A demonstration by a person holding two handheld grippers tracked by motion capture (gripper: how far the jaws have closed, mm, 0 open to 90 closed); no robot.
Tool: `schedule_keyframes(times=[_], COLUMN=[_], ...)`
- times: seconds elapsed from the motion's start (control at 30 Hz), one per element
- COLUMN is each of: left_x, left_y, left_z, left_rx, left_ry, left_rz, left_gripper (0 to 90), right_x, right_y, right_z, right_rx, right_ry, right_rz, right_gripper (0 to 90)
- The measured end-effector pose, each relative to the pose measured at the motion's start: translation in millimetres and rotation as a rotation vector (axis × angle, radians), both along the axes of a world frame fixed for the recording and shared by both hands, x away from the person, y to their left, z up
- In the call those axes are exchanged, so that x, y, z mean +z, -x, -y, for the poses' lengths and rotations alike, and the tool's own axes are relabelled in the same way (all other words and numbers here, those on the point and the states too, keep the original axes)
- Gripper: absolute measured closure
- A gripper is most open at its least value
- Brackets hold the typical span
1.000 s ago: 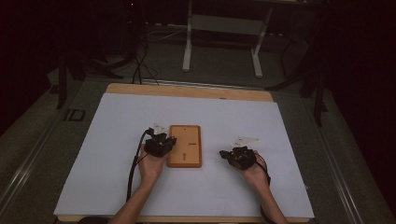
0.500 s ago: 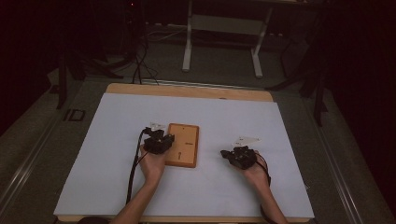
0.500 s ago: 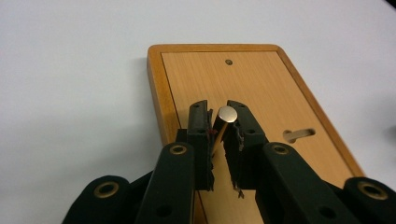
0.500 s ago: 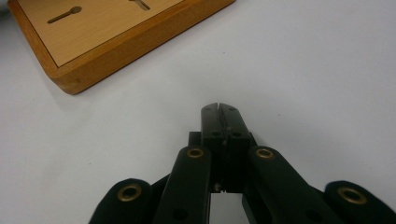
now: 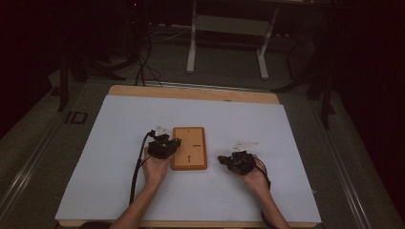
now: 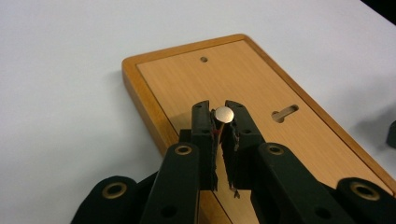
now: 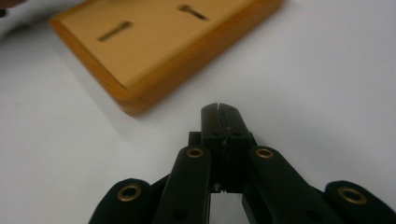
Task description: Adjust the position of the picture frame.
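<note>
The left gripper [image 6: 223, 122] pinches a small, round, silvery metal disc [image 6: 224, 113] by its edges above the flat wooden board [image 6: 261, 84]; light, stiff and probably slippery. The right gripper [image 7: 223, 114] rests closed, empty.

Left gripper view: the rectangular orange-brown wooden board [image 6: 243, 88] is running off the bottom and right edges, near end hidden under the black two-jaw left gripper [image 6: 223, 122]. The small round silver disc [image 6: 223, 113] is showing its top face alone; the rest is sitting hidden between the jaws. A dark shape [image 6: 391, 134] is being cut by the right edge, too little to identify.

Right gripper view: the board [image 7: 154, 46] is blurring and running off the top.

High view: its slots are too small to make out.
</note>
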State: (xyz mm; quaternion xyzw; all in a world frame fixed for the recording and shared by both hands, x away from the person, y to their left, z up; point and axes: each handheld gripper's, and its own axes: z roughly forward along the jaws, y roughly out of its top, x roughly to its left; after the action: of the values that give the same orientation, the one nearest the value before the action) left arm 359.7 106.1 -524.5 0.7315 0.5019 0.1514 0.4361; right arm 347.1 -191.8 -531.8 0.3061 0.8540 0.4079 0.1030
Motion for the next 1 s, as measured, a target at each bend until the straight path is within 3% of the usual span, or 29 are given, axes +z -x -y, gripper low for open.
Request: schedule_keyframes(times=[0.17, 0.4, 0.6, 0.7, 0.9, 1.0], left_x=[1.1, 1.6, 5.0, 7.2, 7.7, 5.9], left_y=[0.9, 0.5, 1.6, 2.4, 1.3, 1.3], left_z=[2.8, 1.1, 3.5, 10.0, 13.6, 12.7], left_rx=[-0.018, -0.028, -0.050, -0.096, -0.139, -0.152], left_ry=[0.003, 0.007, 0.048, 0.099, 0.093, 0.065], left_rz=[0.009, 0.016, 0.013, 0.010, 0.016, 0.016], left_gripper=[84.0, 84.0, 83.9, 84.3, 84.4, 84.2], right_x=[-7.5, -4.8, -7.9, -7.2, -6.6, -5.5], right_y=[3.4, 9.6, 20.5, 28.6, 35.6, 37.2], right_z=[-19.3, -24.8, -39.0, -51.9, -55.5, -48.8], right_rx=[0.055, 0.095, 0.158, 0.206, 0.232, 0.241], right_ry=[0.031, 0.013, 0.040, 0.060, 0.076, 0.095], right_rz=[-0.014, -0.023, -0.020, -0.009, -0.010, -0.002], right_gripper=[90.0, 90.0, 90.0, 90.0, 90.0, 90.0])
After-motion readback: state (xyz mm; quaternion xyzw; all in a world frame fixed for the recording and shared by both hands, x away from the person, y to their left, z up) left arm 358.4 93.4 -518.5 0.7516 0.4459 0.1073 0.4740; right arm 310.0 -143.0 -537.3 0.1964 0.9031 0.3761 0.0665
